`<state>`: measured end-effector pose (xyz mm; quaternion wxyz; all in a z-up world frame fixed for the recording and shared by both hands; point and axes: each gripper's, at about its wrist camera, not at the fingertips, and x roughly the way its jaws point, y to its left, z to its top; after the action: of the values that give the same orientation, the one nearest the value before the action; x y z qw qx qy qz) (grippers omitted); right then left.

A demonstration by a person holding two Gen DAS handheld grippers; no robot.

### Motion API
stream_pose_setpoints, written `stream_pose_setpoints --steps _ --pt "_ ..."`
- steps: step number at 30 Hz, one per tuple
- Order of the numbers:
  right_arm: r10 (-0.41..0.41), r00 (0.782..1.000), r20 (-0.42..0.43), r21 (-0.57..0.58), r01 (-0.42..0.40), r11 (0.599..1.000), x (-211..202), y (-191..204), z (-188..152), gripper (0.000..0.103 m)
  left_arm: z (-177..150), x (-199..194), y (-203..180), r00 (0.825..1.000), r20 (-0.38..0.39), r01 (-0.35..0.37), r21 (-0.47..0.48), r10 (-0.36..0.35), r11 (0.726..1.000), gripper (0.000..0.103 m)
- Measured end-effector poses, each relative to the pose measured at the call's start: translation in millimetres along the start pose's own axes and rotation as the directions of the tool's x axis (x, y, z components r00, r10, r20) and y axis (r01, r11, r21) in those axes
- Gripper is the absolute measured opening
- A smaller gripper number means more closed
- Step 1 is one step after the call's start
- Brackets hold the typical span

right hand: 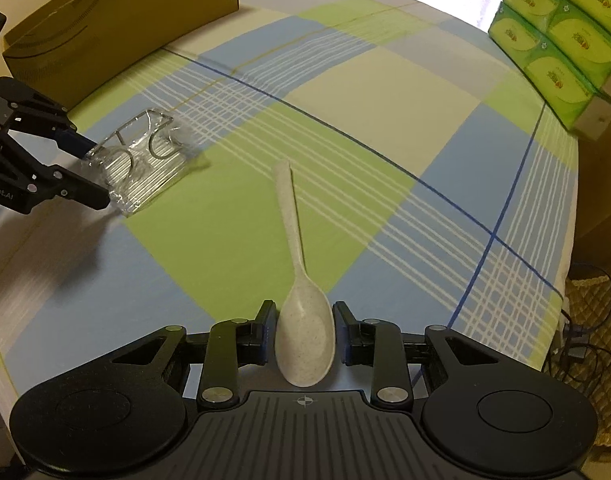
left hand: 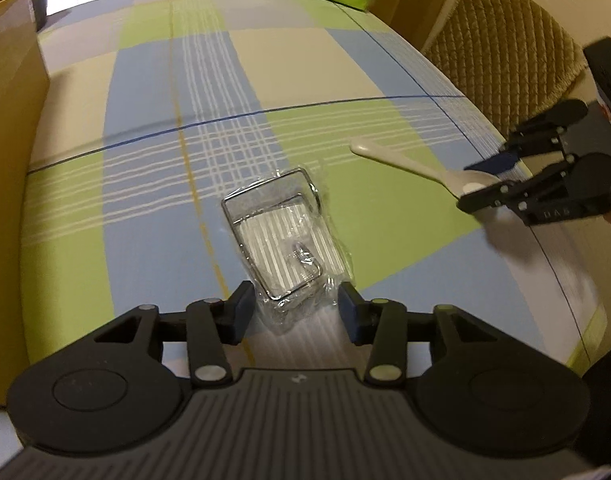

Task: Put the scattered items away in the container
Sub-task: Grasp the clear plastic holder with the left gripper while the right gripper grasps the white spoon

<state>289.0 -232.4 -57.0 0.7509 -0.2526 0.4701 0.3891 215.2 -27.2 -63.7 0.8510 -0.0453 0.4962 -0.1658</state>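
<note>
The left gripper [left hand: 295,312] was held low over the checked tablecloth [left hand: 305,72], its fingers pointing forward and level along the table. Its jaws stood wide, one on each side of the near end of a wire rack in clear plastic wrap [left hand: 283,240]; whether the pads touched the wrap could not be told. The rack lay flat on the cloth and stretched straight ahead from between the fingers.

The right gripper [right hand: 303,332] was likewise low and level, off to the left gripper's right. Its jaws stood narrow about the bowl of a speckled white spoon [right hand: 301,312], the pads just beside the bowl's edges or touching them; which could not be told. The spoon's handle ran straight ahead from the fingertips, lying along the cloth.

A cardboard box [right hand: 117,28] stood ahead and to the left of the right gripper, beyond the wrapped rack. A stack of green tissue packs [right hand: 557,36] sat far ahead to its right, at the table's edge. A quilted chair back [left hand: 501,52] showed beyond the table in the left wrist view.
</note>
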Motion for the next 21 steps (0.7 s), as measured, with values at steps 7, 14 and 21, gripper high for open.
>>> stream_pose_setpoints --steps 7,14,21 --pt "0.002 1.000 0.003 0.022 -0.002 1.000 -1 4 -3 0.033 6 1 9 1.000 0.023 0.000 -0.112 0.002 0.994 0.052" --pt "-0.001 1.000 0.005 0.021 0.001 1.000 -2 5 -3 0.033 14 5 17 0.998 0.025 -0.048 -0.181 0.053 0.982 0.055" --pt "-0.002 1.000 0.013 0.026 0.001 1.000 -2 8 -4 0.033 12 1 15 0.998 0.004 -0.061 -0.142 0.063 0.988 0.029"
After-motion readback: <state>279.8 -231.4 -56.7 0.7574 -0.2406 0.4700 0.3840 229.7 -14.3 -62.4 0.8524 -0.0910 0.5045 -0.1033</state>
